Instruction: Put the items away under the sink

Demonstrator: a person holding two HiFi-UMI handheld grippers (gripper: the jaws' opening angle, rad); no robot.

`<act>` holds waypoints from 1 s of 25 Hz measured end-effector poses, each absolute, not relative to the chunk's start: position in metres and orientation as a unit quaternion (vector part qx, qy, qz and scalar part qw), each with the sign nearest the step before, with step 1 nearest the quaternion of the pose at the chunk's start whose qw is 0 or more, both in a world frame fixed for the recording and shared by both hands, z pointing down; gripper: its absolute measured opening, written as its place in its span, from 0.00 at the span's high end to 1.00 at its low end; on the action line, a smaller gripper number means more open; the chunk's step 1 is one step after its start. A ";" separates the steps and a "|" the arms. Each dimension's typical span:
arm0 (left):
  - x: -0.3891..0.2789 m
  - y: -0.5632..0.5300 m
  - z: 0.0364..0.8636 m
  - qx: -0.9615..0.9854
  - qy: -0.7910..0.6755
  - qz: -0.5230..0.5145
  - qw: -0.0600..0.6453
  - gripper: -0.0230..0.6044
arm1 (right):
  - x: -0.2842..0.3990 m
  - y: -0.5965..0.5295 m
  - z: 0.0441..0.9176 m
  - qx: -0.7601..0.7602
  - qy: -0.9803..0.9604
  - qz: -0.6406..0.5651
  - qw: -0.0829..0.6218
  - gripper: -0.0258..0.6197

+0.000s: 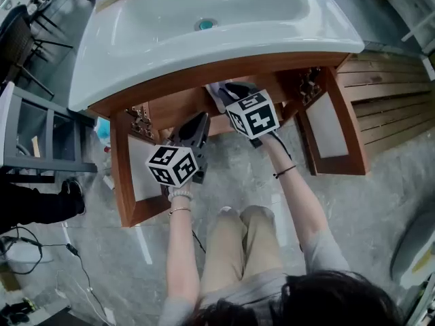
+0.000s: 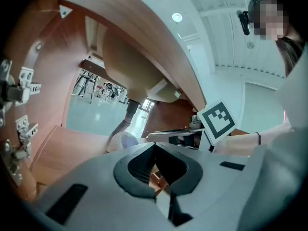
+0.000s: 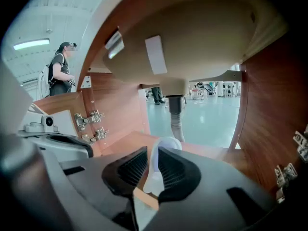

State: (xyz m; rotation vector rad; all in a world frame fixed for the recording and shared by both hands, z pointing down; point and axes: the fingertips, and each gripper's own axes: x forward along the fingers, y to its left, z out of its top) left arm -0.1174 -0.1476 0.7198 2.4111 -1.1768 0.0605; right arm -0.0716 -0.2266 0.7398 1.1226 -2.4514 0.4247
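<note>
A person kneels on the grey floor point(image 1: 380, 202) in front of a wooden cabinet point(image 1: 177, 107) that carries a white sink point(image 1: 102, 66). Both cabinet doors stand open, the left door point(image 1: 126, 182) and the right door point(image 1: 340, 131) swung outward. Both grippers reach into the opening under the basin.

The right gripper point(image 3: 153, 150) points into the cabinet and slightly down. Its fingers are drawn close and pinch a white plastic item point(image 3: 168, 143) between the ribbed pads. The item is thin, pale and slightly see-through, with a rounded end that sticks out past the fingertips. What kind of item it is cannot be told. It sits low inside the cabinet, just above the wooden cabinet bottom point(image 3: 125, 143) and in front of the grey drain pipe point(image 3: 177, 121) that comes down from the basin. In the head view it shows only as a white patch point(image 1: 214, 89) at the tip of the right gripper point(image 1: 230, 90), under the sink's front edge.

The left gripper point(image 1: 199, 119) is beside the right one and a little further back, near the left door. Its fingers point(image 2: 139, 165) are pressed together at the tips, with nothing between them. From its view the white item point(image 2: 122, 141) looks like a rounded, bluish-white shape near the foot of the pipe.

Metal hinges point(image 3: 89, 118) sit on the cabinet's side wall.
</note>
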 end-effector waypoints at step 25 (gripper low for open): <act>-0.116 -0.081 0.584 0.859 -0.426 0.001 0.282 0.97 | -0.079 -0.125 0.578 0.369 -0.898 0.200 0.136 0.94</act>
